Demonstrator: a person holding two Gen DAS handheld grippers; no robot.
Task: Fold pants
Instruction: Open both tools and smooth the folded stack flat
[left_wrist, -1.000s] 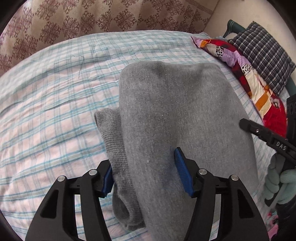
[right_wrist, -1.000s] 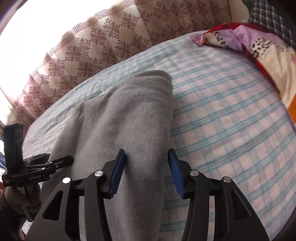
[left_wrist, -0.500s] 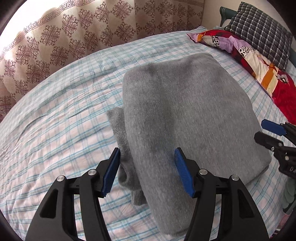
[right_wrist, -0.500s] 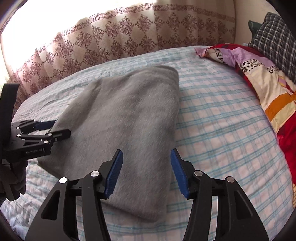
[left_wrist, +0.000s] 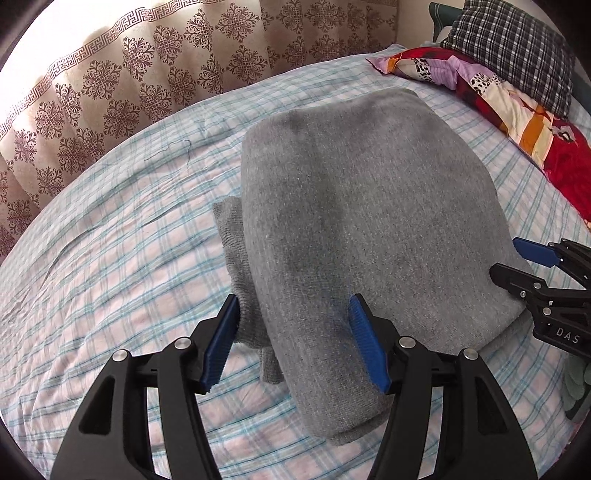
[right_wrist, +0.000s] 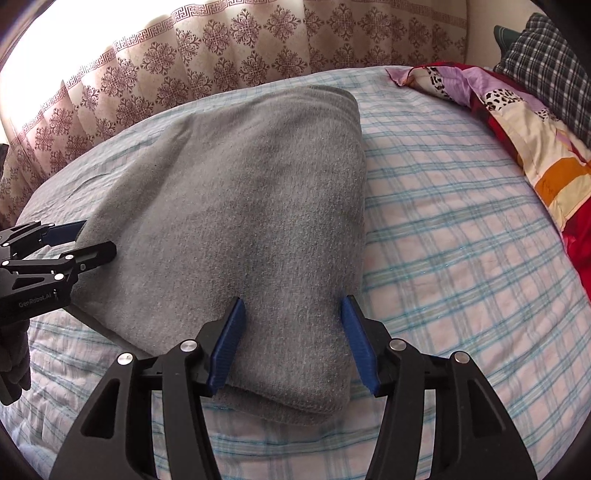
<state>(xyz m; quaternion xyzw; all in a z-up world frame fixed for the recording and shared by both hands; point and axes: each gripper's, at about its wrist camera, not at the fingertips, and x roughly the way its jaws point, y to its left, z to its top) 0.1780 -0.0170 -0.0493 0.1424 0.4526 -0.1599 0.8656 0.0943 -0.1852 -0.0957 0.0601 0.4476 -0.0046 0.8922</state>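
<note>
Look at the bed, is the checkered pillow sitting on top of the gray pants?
No, the checkered pillow sits at the bed's far corner, well apart from the gray pants.

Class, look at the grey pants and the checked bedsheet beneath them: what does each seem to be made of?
Grey pants: probably a soft fleece or jersey knit, matte, with a fuzzy flecked surface and ribbed cuff. Bedsheet: seemingly thin woven cotton, matte, creasing into fine wrinkles.

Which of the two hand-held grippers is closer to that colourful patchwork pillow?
The right. The right hand-held gripper is over the grey pants' edge facing the patchwork pillow. The left hand-held gripper is over the opposite edge, beside the ribbed cuff.
</note>
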